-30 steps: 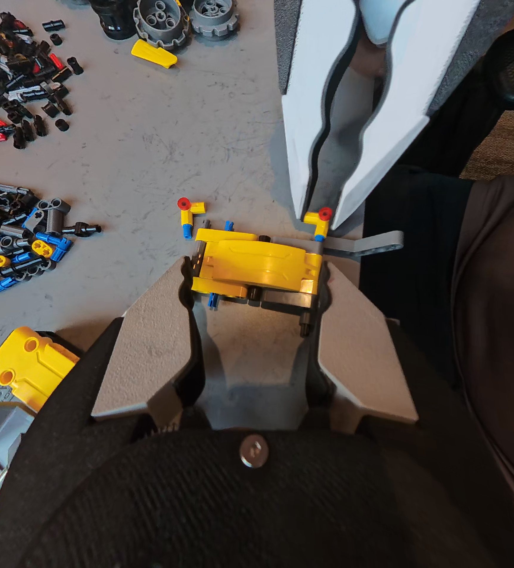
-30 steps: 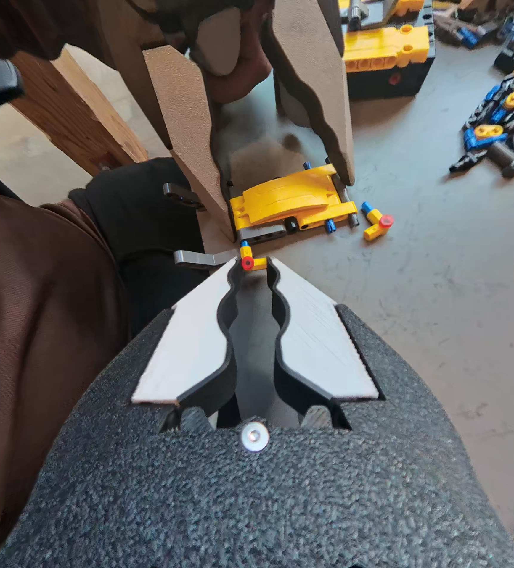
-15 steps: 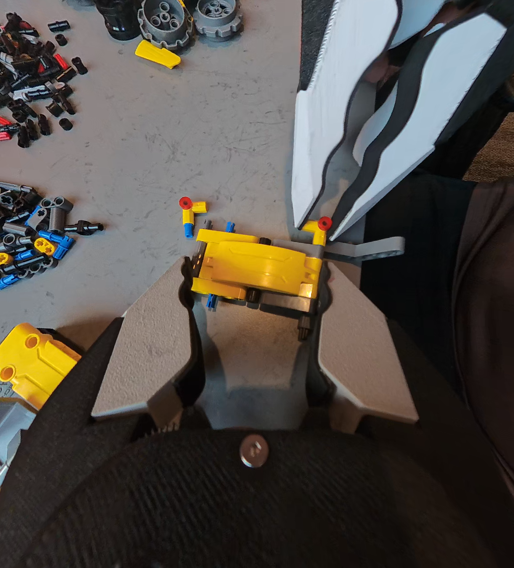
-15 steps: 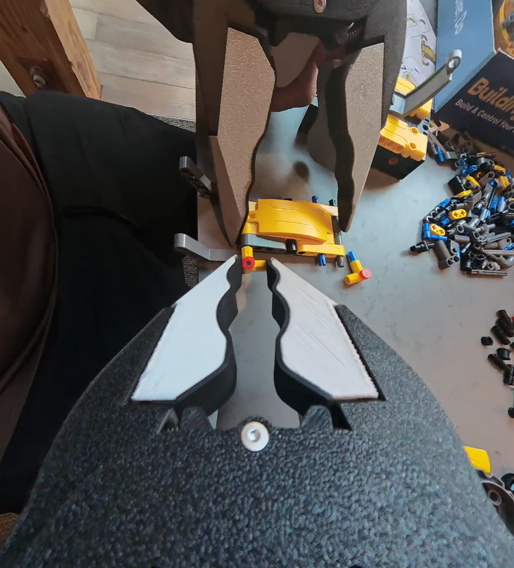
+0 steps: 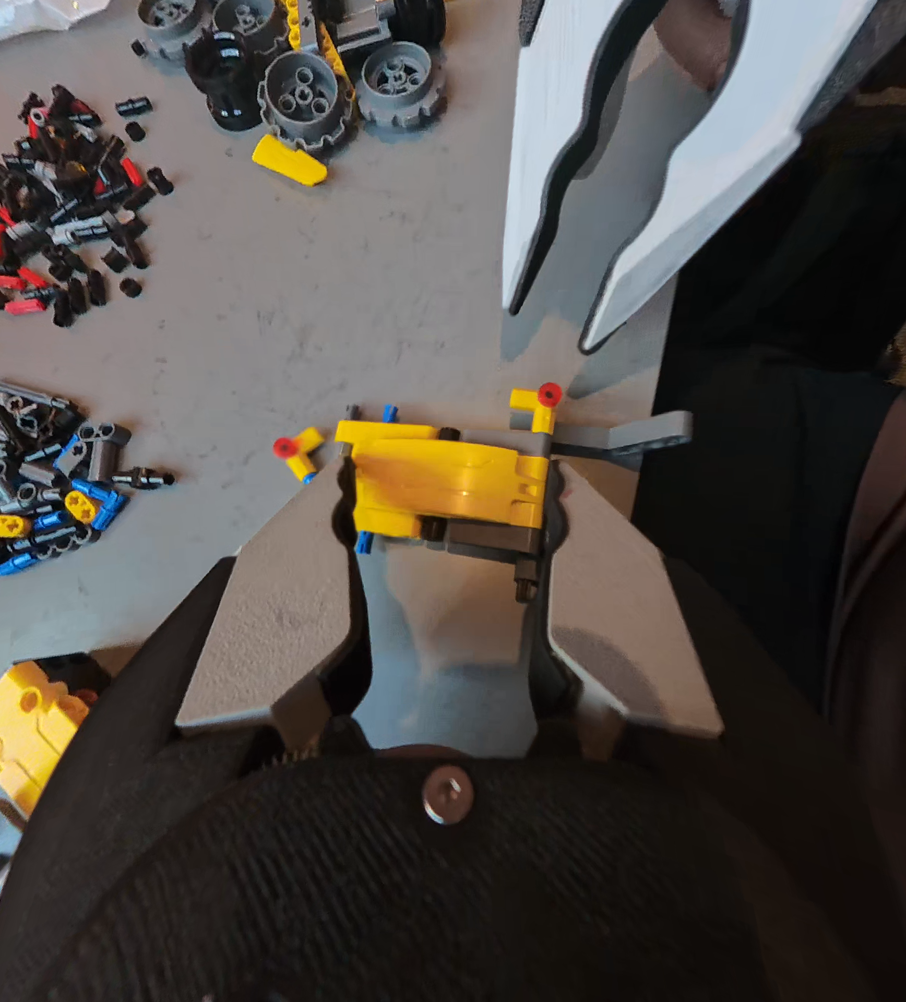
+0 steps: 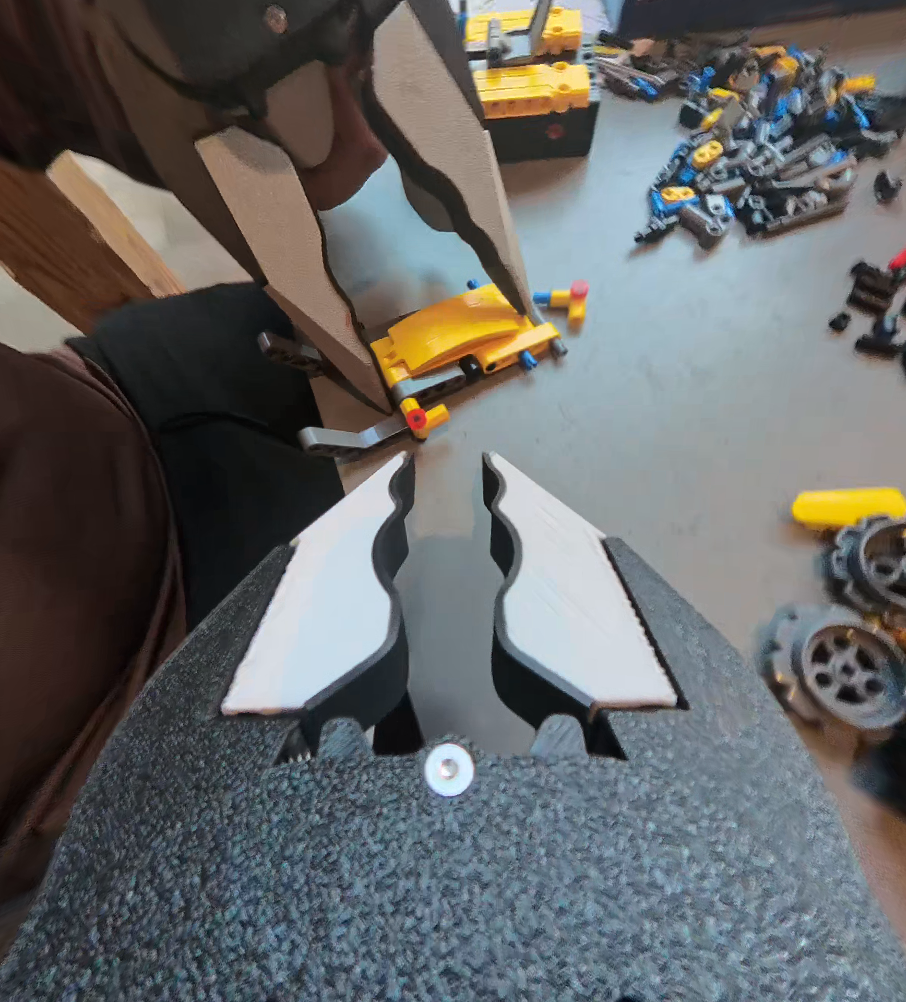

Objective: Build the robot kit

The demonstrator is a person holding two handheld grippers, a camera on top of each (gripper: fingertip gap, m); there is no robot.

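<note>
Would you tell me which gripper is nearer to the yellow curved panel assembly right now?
Left. The left gripper clamps the yellow curved panel assembly between its fingers; the right gripper hangs open beside it, apart.

Our right gripper (image 6: 448,461) has let go of the yellow angle connector with the red pin (image 5: 535,404) and drawn back, its fingers parted with a clear gap. That connector now sits fixed on the grey beam (image 5: 621,434) at the yellow assembly (image 5: 442,480), apart from our fingertips. The loose yellow connector (image 5: 299,453) beside the assembly has turned and lies closer to our left gripper (image 5: 445,488).
</note>
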